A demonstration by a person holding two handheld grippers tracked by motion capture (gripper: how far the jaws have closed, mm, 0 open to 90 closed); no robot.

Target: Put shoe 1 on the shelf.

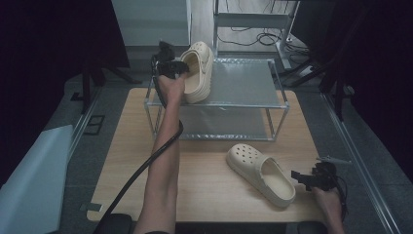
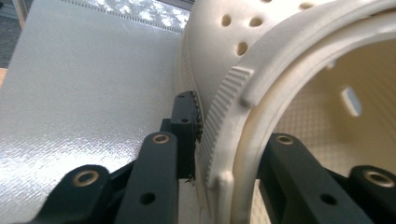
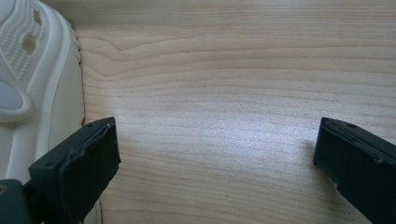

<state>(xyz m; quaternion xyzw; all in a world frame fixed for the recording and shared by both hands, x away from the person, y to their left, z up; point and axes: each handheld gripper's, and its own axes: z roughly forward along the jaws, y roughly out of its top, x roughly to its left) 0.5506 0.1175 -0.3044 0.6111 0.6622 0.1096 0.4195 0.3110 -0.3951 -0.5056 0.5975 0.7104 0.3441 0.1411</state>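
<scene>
1. Cream clog (image 1: 198,73) sits on the top shelf of the wire rack (image 1: 280,105), at its left end, tipped up on one side so the foot opening faces the left gripper (image 1: 178,68). Its long axis runs front to back along the shelf, toe toward the far edge.
2. In the left gripper view the clog's side wall (image 2: 224,121) stands between the black jaws, one outside against the ribbed strip, one inside the opening. Clamped on the wall, as far as the close view lets me judge; a slight slack at the pads cannot be ruled out.
3. The shelf's grey mesh (image 2: 84,93) lies just beside the sole edge; whether the sole rests fully on it I cannot tell.
4. Second clog (image 1: 262,173) lies flat on the wooden table (image 1: 204,195), toe toward the rack, heel toward the person's right.
5. Right gripper (image 1: 304,179) hovers just beside that heel, jaws apart, nothing between them but tabletop (image 3: 219,112); the clog's edge (image 3: 42,84) sits just outside its left jaw.
6. Judgement: the right hand is far nearer the table clog; it lies left of those jaws.
</scene>
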